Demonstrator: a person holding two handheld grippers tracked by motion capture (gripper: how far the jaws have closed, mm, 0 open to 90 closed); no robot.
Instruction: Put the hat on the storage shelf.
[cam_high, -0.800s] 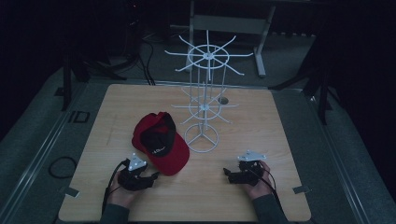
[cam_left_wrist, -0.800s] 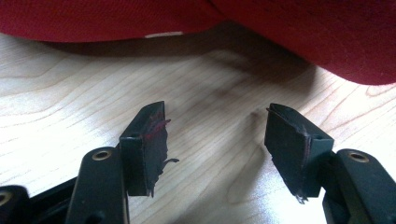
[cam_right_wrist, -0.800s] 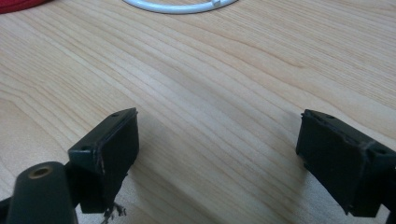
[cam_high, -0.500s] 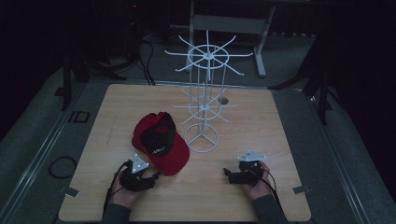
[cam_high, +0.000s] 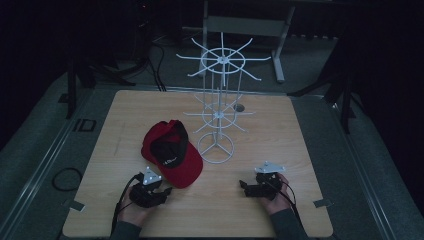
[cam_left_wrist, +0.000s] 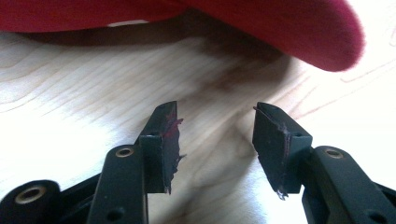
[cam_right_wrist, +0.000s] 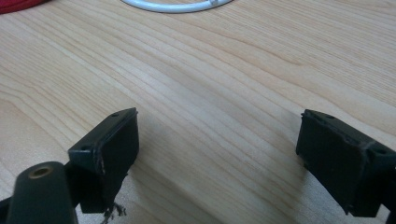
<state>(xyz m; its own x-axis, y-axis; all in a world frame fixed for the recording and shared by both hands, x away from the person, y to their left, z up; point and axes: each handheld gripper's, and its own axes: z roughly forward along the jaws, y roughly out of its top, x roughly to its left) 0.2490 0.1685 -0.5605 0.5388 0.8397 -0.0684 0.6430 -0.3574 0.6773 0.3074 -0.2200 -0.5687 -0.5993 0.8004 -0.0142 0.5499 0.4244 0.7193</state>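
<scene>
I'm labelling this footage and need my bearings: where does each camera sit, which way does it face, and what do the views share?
High view: above the person's side, looking forward and down on the wooden table, red cap and white wire rack; both hands with left claw and right claw show.
Left gripper view: low on the left claw, facing the cap's brim; open black jaws show.
Right gripper view: on the right claw, facing the rack's base ring; open jaws show.
Shared: table, cap.

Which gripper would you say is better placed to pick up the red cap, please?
Probably the left gripper: it sits right beside the red cap, jaws open toward its brim. The right gripper lies farther off, near the white wire rack.
</scene>
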